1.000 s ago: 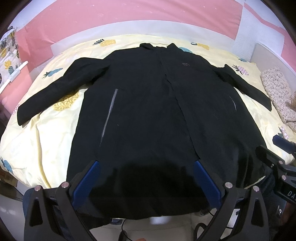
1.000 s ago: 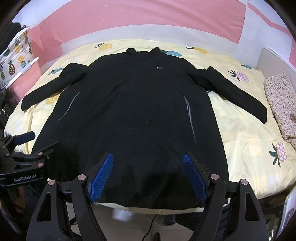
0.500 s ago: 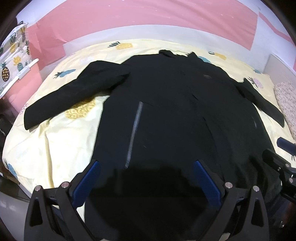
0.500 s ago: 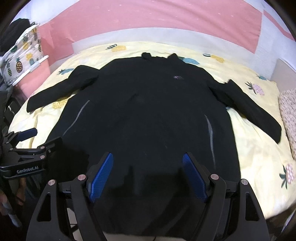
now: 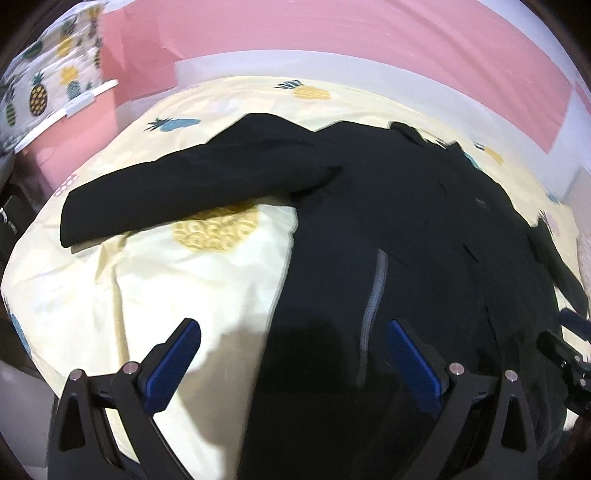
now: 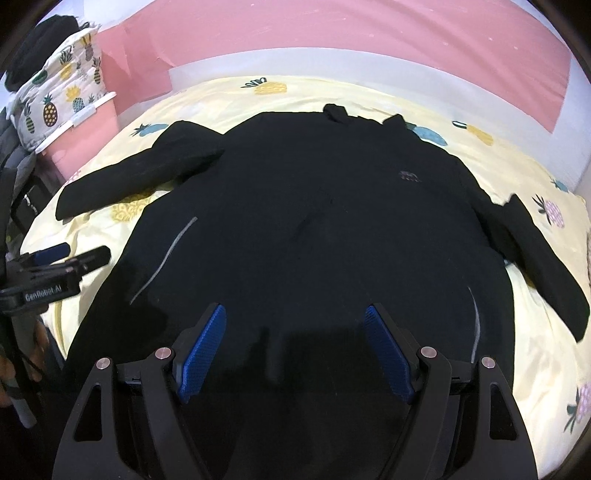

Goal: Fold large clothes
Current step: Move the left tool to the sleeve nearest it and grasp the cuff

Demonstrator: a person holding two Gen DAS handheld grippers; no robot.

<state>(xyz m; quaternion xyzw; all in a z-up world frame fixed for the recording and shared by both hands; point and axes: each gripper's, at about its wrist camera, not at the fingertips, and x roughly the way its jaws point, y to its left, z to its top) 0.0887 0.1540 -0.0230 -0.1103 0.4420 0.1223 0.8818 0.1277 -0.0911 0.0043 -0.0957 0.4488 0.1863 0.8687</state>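
Observation:
A large black coat (image 6: 314, 229) lies flat on the bed, front up, collar at the far side and both sleeves spread out. In the left wrist view the coat (image 5: 406, 229) fills the right half, its left sleeve (image 5: 177, 195) stretching to the left. My left gripper (image 5: 291, 354) is open, hovering over the coat's left edge near the grey pocket zip (image 5: 373, 310). My right gripper (image 6: 295, 347) is open above the lower middle of the coat. The left gripper (image 6: 70, 258) also shows at the left in the right wrist view. Neither holds anything.
The bed carries a pale yellow sheet (image 5: 147, 295) with pineapple prints. A pink wall (image 6: 332, 33) runs behind it. A pineapple-print fabric bin (image 6: 62, 96) stands on a pink unit at the far left. A hand (image 6: 14, 369) grips the left tool's handle.
Both grippers have moved forward and to the left over the coat. The left one now looks at the coat's left edge and left sleeve. Both stayed open.

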